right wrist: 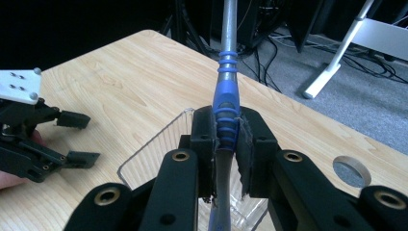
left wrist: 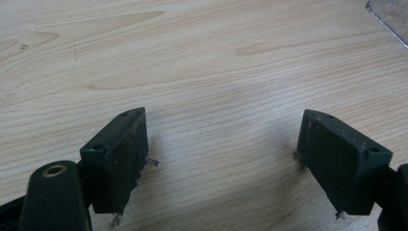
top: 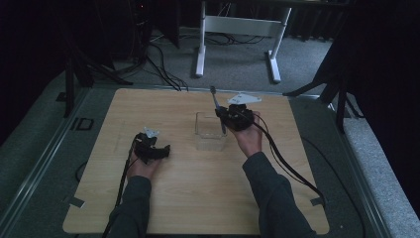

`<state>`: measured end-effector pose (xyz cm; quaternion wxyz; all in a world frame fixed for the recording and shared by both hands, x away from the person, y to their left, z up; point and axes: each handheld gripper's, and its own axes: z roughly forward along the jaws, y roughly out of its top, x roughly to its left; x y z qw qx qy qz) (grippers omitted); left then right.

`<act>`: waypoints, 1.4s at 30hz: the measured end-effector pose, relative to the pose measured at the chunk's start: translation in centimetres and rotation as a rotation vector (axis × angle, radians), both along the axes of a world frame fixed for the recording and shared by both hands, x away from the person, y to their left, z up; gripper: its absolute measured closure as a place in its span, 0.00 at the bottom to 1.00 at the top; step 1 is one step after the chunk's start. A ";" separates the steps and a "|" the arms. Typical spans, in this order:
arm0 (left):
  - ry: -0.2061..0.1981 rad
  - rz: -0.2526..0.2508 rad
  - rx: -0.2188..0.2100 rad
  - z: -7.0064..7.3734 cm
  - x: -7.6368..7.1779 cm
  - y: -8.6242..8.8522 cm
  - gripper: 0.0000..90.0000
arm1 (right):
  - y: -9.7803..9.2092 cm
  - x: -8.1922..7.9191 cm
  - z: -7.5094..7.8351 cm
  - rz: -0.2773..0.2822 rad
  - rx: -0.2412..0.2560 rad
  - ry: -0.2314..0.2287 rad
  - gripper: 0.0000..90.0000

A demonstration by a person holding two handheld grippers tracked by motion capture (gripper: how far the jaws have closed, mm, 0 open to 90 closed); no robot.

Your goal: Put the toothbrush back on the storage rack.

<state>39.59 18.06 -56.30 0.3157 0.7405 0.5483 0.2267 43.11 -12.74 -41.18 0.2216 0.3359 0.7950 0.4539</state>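
Blue-handled tool (right wrist: 226,113) pinched in right claw (right wrist: 226,144), over clear box (top: 210,130) mid-table (top: 198,198), not yet lowered in. Left claw (left wrist: 221,159) spread, empty, near left edge.

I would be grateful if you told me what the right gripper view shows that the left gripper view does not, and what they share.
Right gripper view: the right gripper shut on a blue-and-grey tool, the left gripper farther off, and grey floor beyond the table.

Left gripper view: the left gripper's own fingers spread wide over bare wood, holding nothing.

Both: the wooden table and part of the clear container.
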 end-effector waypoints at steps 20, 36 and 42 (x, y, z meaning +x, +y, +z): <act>0.000 0.000 -0.001 0.0 0.0 0.0 0.21 | 1.3 0.0 -2.4 0.036 -0.161 0.058 0.73; -0.001 -0.002 -0.001 0.0 0.0 0.0 0.21 | -1.3 -0.6 -1.7 -0.008 -0.160 0.070 0.50; 0.000 -0.002 0.000 0.0 0.0 0.0 0.21 | -3.5 -1.1 -1.8 -0.042 -0.139 0.075 0.47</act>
